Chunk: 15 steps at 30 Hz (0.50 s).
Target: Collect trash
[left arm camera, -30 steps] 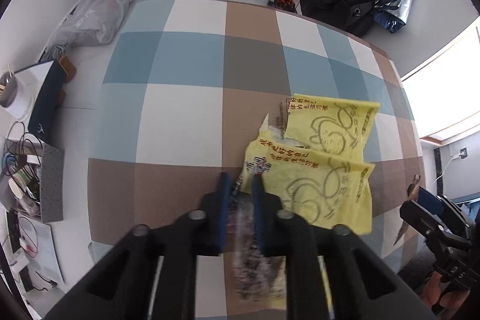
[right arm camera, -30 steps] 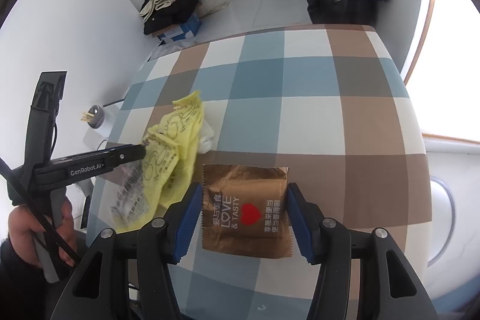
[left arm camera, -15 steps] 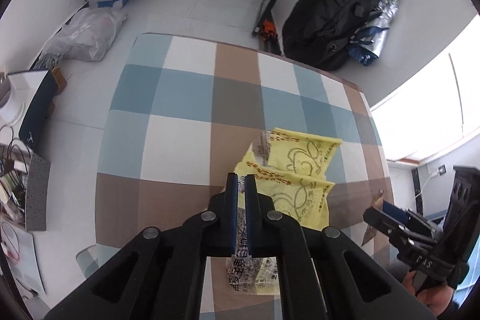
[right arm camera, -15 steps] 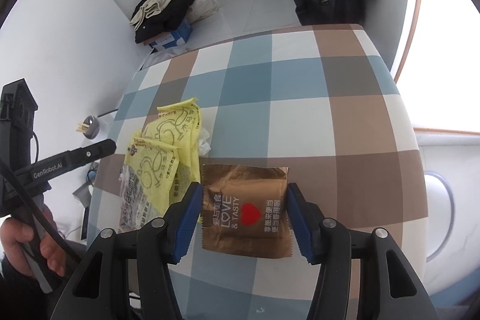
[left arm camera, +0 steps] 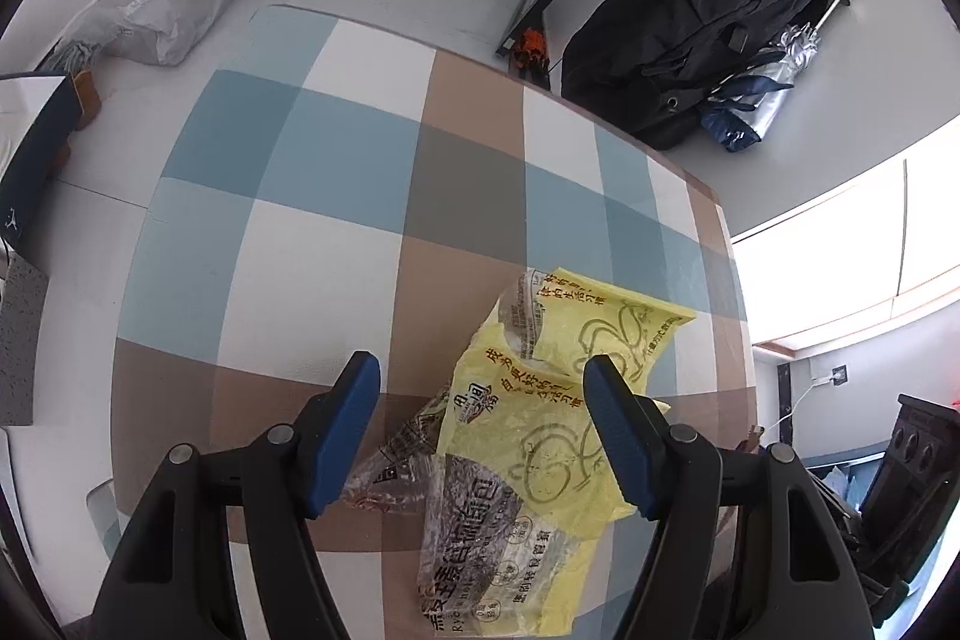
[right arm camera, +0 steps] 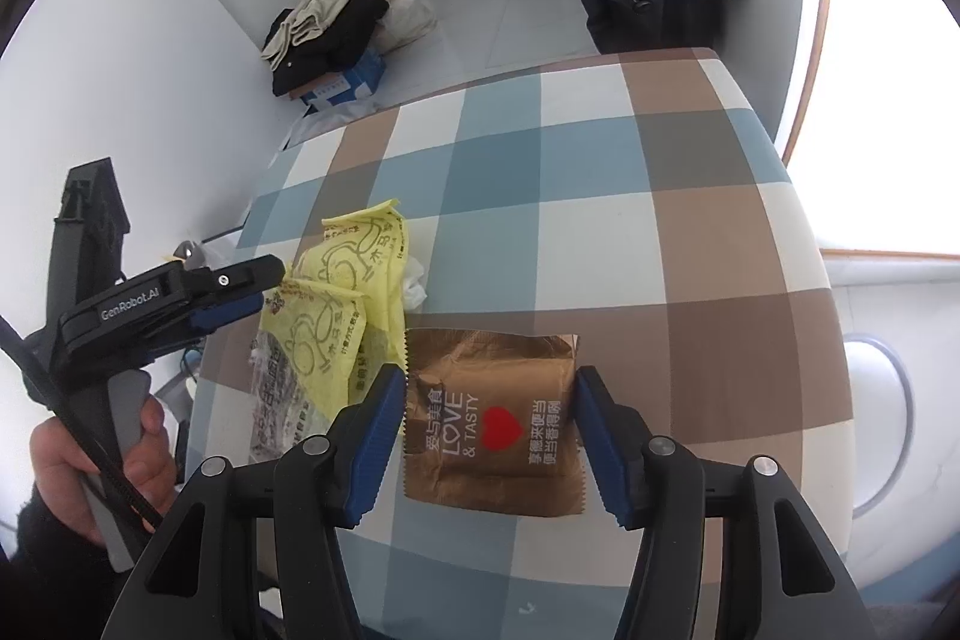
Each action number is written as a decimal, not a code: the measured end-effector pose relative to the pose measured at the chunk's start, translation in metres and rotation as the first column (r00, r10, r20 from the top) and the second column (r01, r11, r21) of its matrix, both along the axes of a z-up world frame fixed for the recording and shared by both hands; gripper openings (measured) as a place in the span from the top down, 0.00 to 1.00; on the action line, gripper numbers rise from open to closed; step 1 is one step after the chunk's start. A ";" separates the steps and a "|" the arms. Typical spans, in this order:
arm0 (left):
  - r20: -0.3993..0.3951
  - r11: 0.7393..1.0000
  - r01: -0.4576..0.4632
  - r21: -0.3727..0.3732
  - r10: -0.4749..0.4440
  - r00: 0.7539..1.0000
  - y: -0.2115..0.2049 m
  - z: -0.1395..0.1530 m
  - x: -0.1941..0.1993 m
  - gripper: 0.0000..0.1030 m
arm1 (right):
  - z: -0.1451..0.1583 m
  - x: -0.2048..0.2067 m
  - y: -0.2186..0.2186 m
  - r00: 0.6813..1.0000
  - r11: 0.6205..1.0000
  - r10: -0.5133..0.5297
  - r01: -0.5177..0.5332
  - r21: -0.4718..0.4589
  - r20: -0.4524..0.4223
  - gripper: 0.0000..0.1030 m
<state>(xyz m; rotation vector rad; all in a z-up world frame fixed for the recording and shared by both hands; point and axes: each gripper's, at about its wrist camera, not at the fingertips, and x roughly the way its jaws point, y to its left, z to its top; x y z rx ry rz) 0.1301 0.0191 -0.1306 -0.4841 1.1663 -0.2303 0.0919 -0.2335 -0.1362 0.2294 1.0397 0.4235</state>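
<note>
The left claw [left arm camera: 483,421] was clenched on a clear wrapper [left arm camera: 480,550] a second before; now its jaws were opening, spread wide, and the wrapper lay released on the table [left arm camera: 312,244] between them, touching neither pad. The yellow bags [left arm camera: 558,412] beside it had settled flatter than before, at about 1 o'clock from the claw. The right claw [right arm camera: 489,421] had not changed: its jaws straddled the brown packet [right arm camera: 492,418], the left pad touching the serrated edge; whether the right pad pressed, I could not tell.

The claws' fingers [left arm camera: 345,430] were black plastic with ribbed blue pads. The clear wrapper was crinkled film with black print, part tucked under the yellow bags. Those were thin, creased plastic with brown line drawings and text. The packet was glossy bronze foil, squarish, with zigzag ends and a red heart.

In the right view the left claw [right arm camera: 240,289] sat at 9 o'clock over the bags [right arm camera: 348,292], a hand [right arm camera: 78,460] on its grey trigger. The table wore a smooth check of blue, brown, grey and white.
</note>
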 end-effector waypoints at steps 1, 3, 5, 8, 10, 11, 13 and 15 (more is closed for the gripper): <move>0.000 1.000 0.000 -0.001 0.000 1.000 0.001 0.000 0.000 0.35 | 0.001 0.000 0.000 1.000 1.000 0.001 -0.001 0.002 0.003 0.44; 0.013 1.000 0.010 0.009 -0.010 1.000 0.000 0.001 -0.001 0.43 | 0.002 -0.001 -0.001 1.000 1.000 0.004 -0.004 0.005 0.008 0.44; 0.015 0.999 0.041 0.028 -0.041 0.999 -0.004 0.001 -0.001 0.69 | 0.003 -0.003 -0.002 1.000 1.000 0.005 -0.005 0.009 0.012 0.44; 0.009 0.995 0.075 0.065 -0.076 0.997 -0.009 -0.001 -0.003 0.93 | 0.005 -0.005 -0.004 1.000 1.000 0.004 -0.004 0.016 0.017 0.44; 0.006 0.993 0.089 0.083 -0.090 0.996 -0.011 -0.002 -0.005 0.97 | 0.007 -0.006 -0.005 1.000 1.000 0.002 -0.003 0.020 0.020 0.44; 0.013 0.992 0.085 0.089 -0.087 0.996 -0.010 -0.001 -0.006 0.99 | 0.007 -0.006 -0.006 1.000 1.000 0.001 -0.002 0.022 0.021 0.44; 0.029 0.993 0.078 0.094 -0.081 0.996 -0.007 0.002 -0.008 1.00 | 0.009 -0.007 -0.007 1.000 1.000 -0.001 0.000 0.025 0.025 0.44; 0.038 0.995 0.071 0.072 -0.074 0.997 -0.003 0.006 -0.010 1.00 | 0.010 -0.008 -0.009 1.000 1.000 -0.005 0.004 0.028 0.026 0.44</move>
